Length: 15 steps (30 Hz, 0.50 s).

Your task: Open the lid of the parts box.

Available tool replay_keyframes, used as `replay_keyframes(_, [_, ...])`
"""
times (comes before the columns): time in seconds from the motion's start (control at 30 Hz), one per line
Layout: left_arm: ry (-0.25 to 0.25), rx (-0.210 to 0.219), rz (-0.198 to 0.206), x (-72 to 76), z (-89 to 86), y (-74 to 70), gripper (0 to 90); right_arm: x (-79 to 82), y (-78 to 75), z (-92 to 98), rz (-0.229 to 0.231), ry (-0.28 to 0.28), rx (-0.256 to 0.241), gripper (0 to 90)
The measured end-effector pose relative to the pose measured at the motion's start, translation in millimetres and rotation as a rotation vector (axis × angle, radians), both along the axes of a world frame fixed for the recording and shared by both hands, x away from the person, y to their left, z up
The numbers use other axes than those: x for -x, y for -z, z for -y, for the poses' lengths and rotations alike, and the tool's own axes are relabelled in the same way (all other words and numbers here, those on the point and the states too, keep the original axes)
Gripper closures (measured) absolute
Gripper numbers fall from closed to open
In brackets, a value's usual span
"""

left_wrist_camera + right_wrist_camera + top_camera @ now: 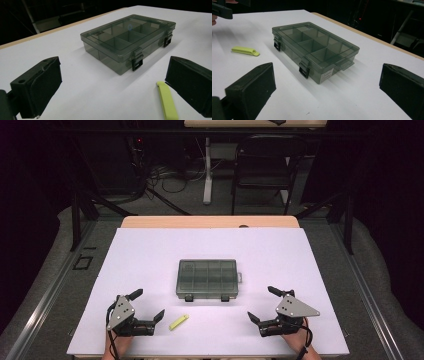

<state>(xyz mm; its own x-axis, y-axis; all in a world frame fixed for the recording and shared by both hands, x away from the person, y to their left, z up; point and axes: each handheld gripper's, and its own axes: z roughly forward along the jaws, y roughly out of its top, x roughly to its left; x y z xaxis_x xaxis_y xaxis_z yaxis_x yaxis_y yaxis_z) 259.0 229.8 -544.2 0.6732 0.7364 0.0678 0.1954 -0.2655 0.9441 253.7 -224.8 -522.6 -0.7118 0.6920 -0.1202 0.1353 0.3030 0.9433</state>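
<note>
At the lower edge of the frame, the left gripper [148,304] and right gripper [259,304] rest on the white tabletop [150,250], jaws spread wide and holding nothing. A lime-green plastic lever [179,322] lies just right of the left gripper (the nearer of the two), its long axis slanting toward upper right. Beyond it, at frame centre, sits the smoky compartment box [206,278], lid latched shut.

Glossy translucent plastic box [207,278]; matt plastic yellow-green lever [178,322].
</note>
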Motion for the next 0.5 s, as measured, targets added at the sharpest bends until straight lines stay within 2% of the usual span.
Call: replay_keyframes(0.5, [0.061,-0.044,-0.046,-27.3,14.8,-4.5,0.0,-25.8,-1.7,-12.5,-0.062,-0.028,0.034,0.0])
